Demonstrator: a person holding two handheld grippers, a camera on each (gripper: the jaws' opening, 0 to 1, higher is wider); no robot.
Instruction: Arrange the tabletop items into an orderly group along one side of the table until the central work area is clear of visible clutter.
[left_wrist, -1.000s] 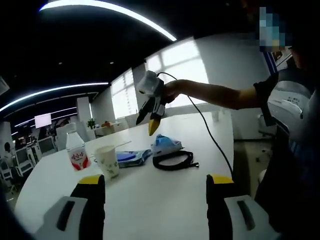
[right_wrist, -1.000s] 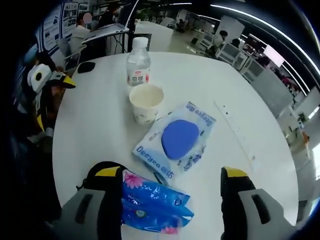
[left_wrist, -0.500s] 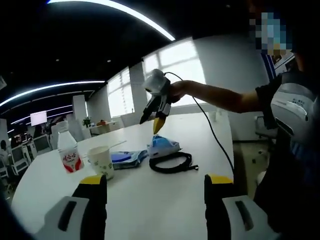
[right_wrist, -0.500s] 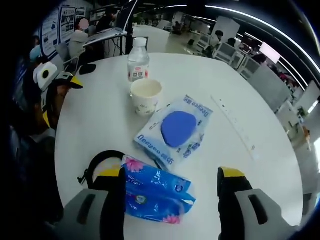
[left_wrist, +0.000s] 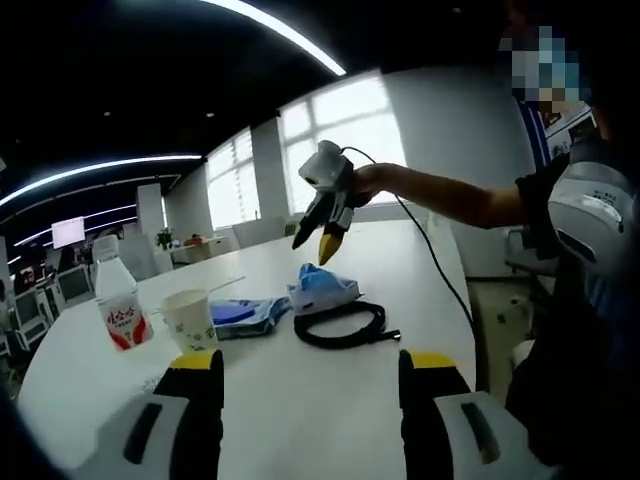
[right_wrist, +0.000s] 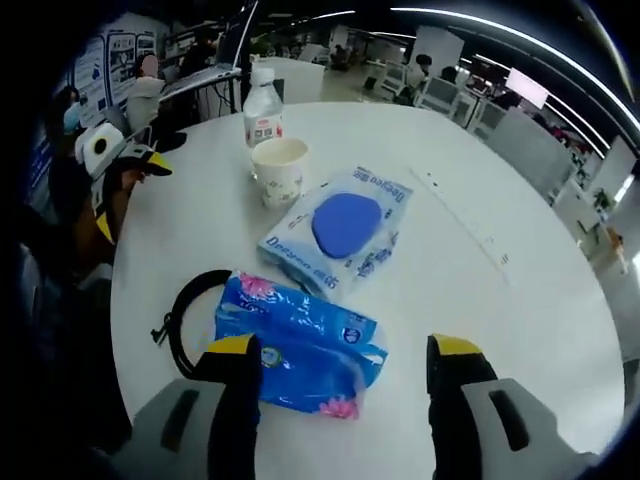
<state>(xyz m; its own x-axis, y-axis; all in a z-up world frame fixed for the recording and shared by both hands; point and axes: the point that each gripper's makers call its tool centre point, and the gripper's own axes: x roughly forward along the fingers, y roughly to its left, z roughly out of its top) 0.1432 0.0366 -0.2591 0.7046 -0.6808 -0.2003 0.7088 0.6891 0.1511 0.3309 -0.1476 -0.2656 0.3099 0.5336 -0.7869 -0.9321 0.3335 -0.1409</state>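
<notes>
On the round white table (right_wrist: 520, 330) lie a blue flowered tissue pack (right_wrist: 300, 340) (left_wrist: 322, 288), a coiled black cable (right_wrist: 185, 320) (left_wrist: 340, 325), a Deeyeo wipes pack with a blue lid (right_wrist: 340, 230) (left_wrist: 240, 312), a paper cup (right_wrist: 278, 170) (left_wrist: 190, 320) and a water bottle (right_wrist: 262, 108) (left_wrist: 115, 305). My right gripper (right_wrist: 343, 352) (left_wrist: 325, 215) is open and hovers just above the tissue pack, a jaw to each side of it. My left gripper (left_wrist: 312, 372) (right_wrist: 110, 170) is open and holds nothing, low over the near table edge.
A thin white strip (right_wrist: 465, 215) lies on the table past the wipes pack. A person's arm (left_wrist: 450, 195) reaches in from the right, trailing a cable. Office desks and chairs stand beyond the table (left_wrist: 300, 420).
My right gripper has come down closer over the tissue pack, which now sits further up between its jaws. The left gripper's view has drifted slightly; the items have not moved.
</notes>
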